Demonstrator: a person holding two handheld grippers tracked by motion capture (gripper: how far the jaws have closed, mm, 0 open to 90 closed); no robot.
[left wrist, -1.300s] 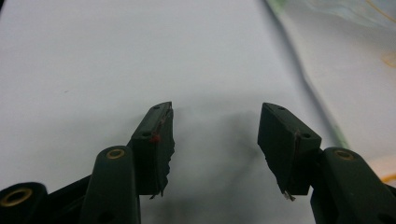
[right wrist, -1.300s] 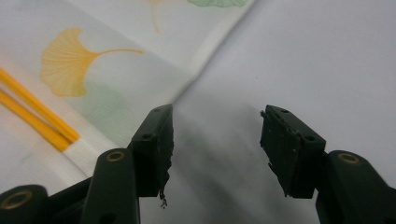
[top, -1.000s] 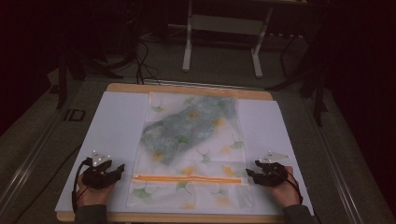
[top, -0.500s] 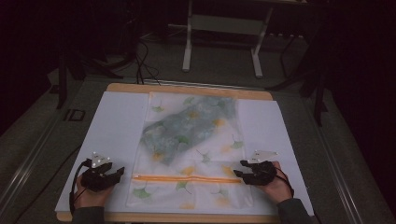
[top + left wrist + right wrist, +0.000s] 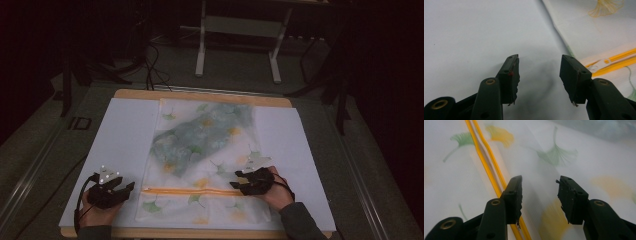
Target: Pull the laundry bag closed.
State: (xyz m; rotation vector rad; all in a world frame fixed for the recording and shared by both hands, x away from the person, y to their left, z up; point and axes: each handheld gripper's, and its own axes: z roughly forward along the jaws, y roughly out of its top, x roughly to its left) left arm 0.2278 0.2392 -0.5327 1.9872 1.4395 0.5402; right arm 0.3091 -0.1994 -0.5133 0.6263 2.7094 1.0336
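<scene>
A white mesh bag (image 5: 210, 165) printed with ginkgo leaves lies flat on the mat, with a greenish garment (image 5: 200, 135) inside it. An orange zipper (image 5: 190, 191) runs across its near end. My left gripper (image 5: 129, 186) rests on the mat just left of the bag, jaws open and pointing at the zipper's end (image 5: 599, 65). Its jaws (image 5: 540, 60) have just been closing a little, with nothing between them. My right gripper (image 5: 236, 182) hovers over the bag's right part, with the zipper (image 5: 486, 162) by its left jaw. Its jaws (image 5: 539, 180) have just been closing but stand open above the fabric.
A white mat (image 5: 120, 140) covers a wooden table (image 5: 200, 95). Beyond the table stand a metal frame (image 5: 235, 45) and cables on a dark floor (image 5: 150, 65). Bare mat lies on both sides of the bag.
My right gripper has moved left from the bag's right edge onto the bag near the zipper, and its jaws have narrowed. The left gripper has stayed in place.
</scene>
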